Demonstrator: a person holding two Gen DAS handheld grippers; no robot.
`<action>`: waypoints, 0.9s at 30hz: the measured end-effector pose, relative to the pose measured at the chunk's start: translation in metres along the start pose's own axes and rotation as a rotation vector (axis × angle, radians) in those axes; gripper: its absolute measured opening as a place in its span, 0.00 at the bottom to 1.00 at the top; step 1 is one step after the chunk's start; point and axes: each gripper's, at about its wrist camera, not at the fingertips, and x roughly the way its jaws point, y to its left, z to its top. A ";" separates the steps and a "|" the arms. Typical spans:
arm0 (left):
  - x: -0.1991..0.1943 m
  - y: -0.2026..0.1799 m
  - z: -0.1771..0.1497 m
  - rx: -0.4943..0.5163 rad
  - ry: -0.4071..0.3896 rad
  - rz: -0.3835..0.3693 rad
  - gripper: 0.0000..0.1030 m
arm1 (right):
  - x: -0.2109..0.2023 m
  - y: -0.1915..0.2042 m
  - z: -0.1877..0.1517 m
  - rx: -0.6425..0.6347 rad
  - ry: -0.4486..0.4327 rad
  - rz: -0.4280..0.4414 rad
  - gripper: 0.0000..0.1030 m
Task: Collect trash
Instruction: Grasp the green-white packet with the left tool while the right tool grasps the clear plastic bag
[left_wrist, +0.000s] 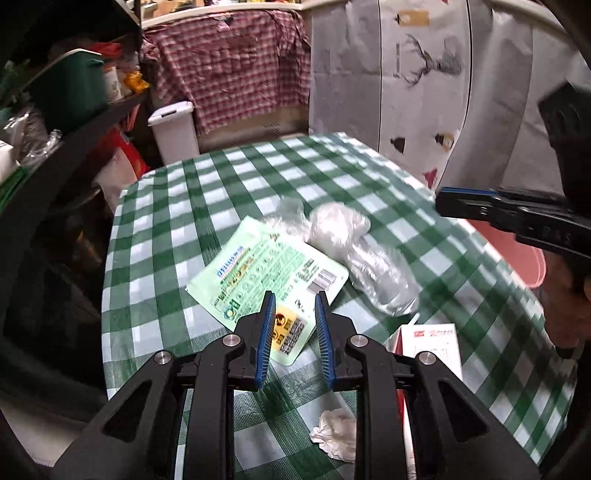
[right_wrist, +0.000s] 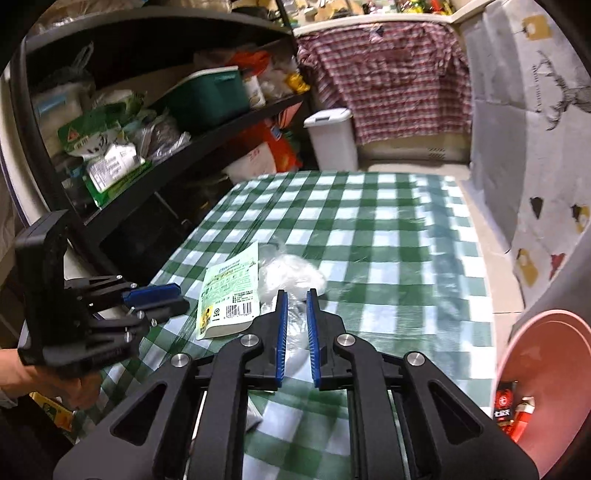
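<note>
A light green printed packet lies flat on the green checked tablecloth. Clear crumpled plastic wrap lies beside it on the right. A crumpled white tissue lies near the front, and a white and red carton sits to its right. My left gripper is open and empty, just above the packet's near corner. My right gripper is open and empty, just above the plastic wrap, with the packet to its left. A pink bin holding red wrappers stands at the right.
Black shelves packed with bags and a green box stand left of the table. A white lidded bin stands beyond the table. A red checked cloth hangs at the back. A printed white sheet covers the right wall.
</note>
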 end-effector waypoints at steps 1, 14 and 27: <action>0.002 0.001 -0.001 -0.005 0.008 -0.005 0.24 | 0.007 0.001 0.000 -0.001 0.013 0.008 0.22; 0.035 0.001 -0.011 0.016 0.101 -0.008 0.45 | 0.063 0.006 -0.008 -0.026 0.175 0.015 0.48; 0.043 0.008 -0.007 0.017 0.118 0.041 0.25 | 0.073 0.002 -0.016 -0.062 0.231 -0.042 0.20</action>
